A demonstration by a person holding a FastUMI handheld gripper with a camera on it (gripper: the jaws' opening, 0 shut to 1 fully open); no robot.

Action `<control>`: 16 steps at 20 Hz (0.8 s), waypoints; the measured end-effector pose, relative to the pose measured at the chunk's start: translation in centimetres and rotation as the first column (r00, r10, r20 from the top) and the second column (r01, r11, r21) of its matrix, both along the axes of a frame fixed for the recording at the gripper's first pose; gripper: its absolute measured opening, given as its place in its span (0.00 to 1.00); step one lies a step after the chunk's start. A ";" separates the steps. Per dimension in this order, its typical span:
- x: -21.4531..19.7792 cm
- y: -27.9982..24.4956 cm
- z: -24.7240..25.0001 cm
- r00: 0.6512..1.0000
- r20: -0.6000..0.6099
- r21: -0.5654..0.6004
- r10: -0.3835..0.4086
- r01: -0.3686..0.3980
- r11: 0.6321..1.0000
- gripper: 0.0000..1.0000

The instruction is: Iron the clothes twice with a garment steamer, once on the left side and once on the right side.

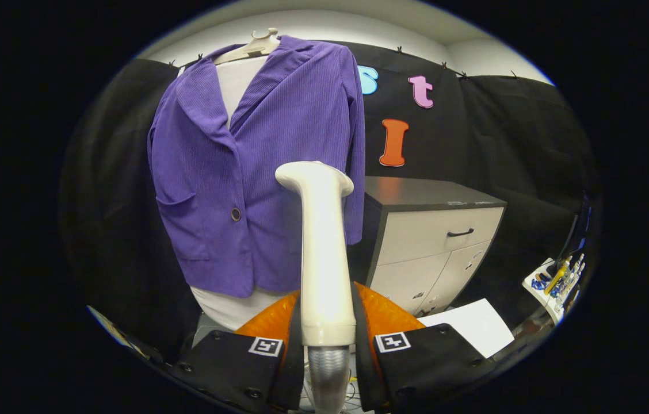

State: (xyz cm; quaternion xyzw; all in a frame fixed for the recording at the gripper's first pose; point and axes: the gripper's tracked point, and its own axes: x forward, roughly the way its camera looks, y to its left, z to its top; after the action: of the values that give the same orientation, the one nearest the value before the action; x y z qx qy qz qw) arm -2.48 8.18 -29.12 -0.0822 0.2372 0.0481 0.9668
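A purple corduroy jacket (255,172) hangs on a white dress form (238,86) with a pale hanger (255,45) at its neck. My gripper (327,322) is shut on the handle of a white garment steamer (321,247), both fingers pressing its sides. The steamer stands upright between the fingers. Its head (314,175) points towards the jacket's right front panel, at about button height; whether it touches the cloth I cannot tell. A grey ribbed hose (329,374) runs down from the handle.
A grey cabinet (434,241) with a drawer and doors stands right of the jacket. A white sheet (468,325) lies on the floor before it. A small stand with bottles (557,279) sits far right. Black cloth walls surround the booth.
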 end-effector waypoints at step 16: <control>-4.2 -0.3 -8.7 0.985 -0.172 -0.045 -0.015 0.007 0.999 0.45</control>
State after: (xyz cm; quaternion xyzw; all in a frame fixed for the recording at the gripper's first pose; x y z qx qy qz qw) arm -6.67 7.83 -37.80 -0.0977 0.3213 0.0446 0.9409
